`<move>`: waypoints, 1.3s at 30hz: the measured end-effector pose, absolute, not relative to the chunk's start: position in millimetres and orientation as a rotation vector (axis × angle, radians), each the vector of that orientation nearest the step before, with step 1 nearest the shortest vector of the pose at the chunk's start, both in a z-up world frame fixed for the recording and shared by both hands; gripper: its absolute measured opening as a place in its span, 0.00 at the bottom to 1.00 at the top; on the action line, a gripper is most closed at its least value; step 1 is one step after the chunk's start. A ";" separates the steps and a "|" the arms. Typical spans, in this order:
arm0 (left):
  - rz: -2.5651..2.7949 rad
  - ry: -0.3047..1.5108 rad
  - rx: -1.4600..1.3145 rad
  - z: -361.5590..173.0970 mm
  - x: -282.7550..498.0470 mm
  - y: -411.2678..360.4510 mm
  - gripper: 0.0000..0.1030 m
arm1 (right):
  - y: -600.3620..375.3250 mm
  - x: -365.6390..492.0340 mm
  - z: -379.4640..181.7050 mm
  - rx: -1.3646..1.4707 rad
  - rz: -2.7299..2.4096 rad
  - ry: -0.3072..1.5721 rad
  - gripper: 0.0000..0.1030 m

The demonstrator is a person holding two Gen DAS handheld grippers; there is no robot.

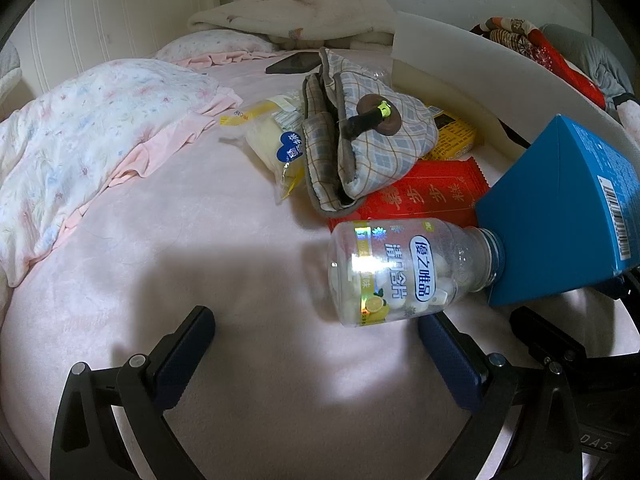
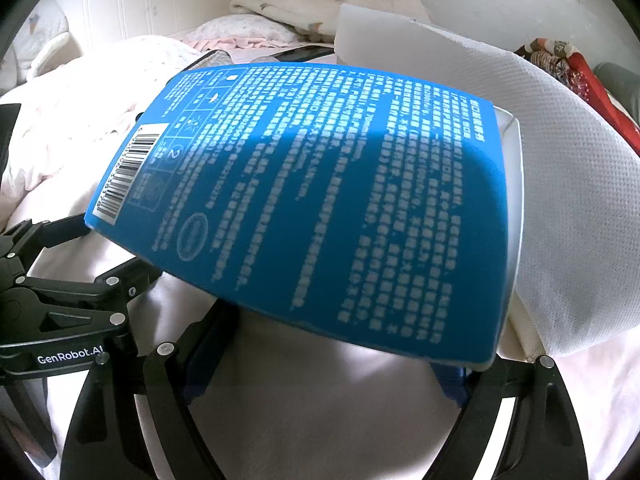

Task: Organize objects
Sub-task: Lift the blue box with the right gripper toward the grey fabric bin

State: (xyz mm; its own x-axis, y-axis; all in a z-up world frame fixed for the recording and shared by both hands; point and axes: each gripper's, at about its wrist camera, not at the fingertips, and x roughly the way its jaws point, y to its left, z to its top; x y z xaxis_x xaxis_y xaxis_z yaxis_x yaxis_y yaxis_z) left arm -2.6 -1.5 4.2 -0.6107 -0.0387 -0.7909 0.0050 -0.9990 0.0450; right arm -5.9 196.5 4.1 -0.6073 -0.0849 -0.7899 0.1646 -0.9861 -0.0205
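A clear candy bottle lies on its side on the pink bedsheet. My left gripper is open just short of the bottle, whose base is near the right finger. A blue box is tilted up beside the bottle's cap. In the right wrist view the blue box fills the middle, and my right gripper is shut on its near end, fingertips hidden under it. A plaid pouch, a red packet, a yellow box and a bagged bun are piled behind.
A white fabric bin stands right behind the blue box. A floral pillow lies at the left, folded blankets and a dark phone at the back. My left gripper's body shows at the right wrist view's left edge.
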 end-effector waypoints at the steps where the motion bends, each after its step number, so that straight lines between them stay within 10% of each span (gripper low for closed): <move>1: -2.797 -0.060 1.375 4.2 -2.5 -1.4 1.00 | 196.4 -5.4 4.0 1.317 -2.694 0.137 0.85; 39: -2.787 0.011 1.434 4.5 -2.5 1.4 0.97 | 178.4 -0.1 10.3 1.415 -2.651 0.060 0.86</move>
State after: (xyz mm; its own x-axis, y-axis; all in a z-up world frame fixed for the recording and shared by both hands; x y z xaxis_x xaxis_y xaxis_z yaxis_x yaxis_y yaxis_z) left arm -2.5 1.4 4.5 -0.5813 -0.0038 -0.8137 0.0102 -0.9999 -0.0026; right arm -0.1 178.4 10.3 -0.5497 -0.1007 -0.8293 0.1382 -0.9900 0.0287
